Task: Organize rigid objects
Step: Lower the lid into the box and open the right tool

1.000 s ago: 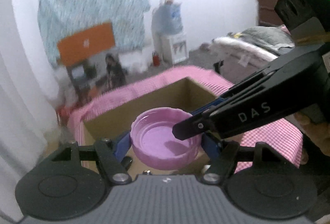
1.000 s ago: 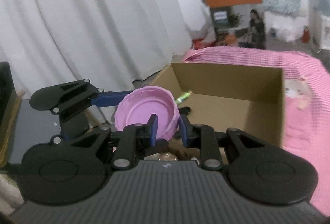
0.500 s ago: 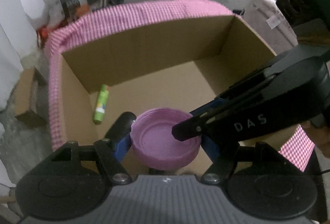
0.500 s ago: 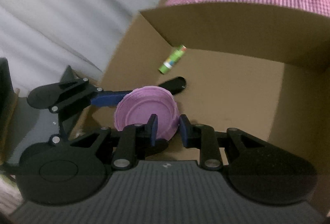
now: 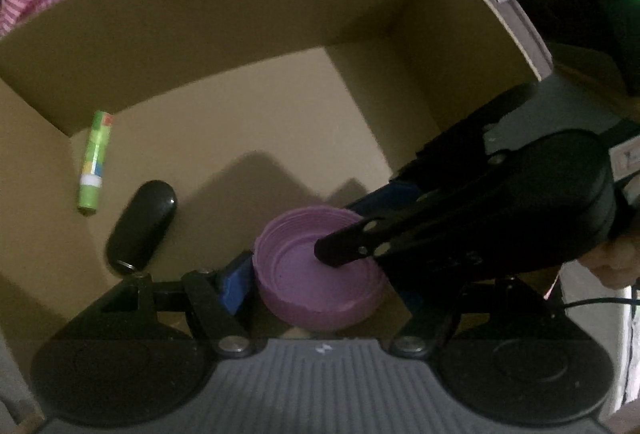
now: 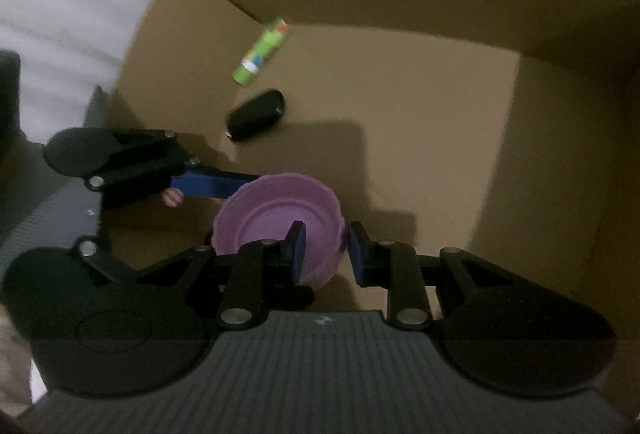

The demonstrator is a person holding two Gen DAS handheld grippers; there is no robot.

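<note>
Both my hands have swung down over the cardboard box [image 5: 248, 14] — a second ago I saw the room, now its floor. The purple lid [image 5: 320, 274] hangs low inside. My left gripper [image 5: 320, 288] fingers clamp across it; my right gripper [image 6: 325, 250] fingers pinch its rim. Green tube [image 5: 94, 160] and black fob [image 5: 140, 224] already lie there. Release looks close.

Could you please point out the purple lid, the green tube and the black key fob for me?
purple lid [image 5: 316, 274], left wrist view, inner face.
green tube [image 5: 94, 162], left wrist view, mid body.
black key fob [image 6: 256, 115], right wrist view, top face.
</note>
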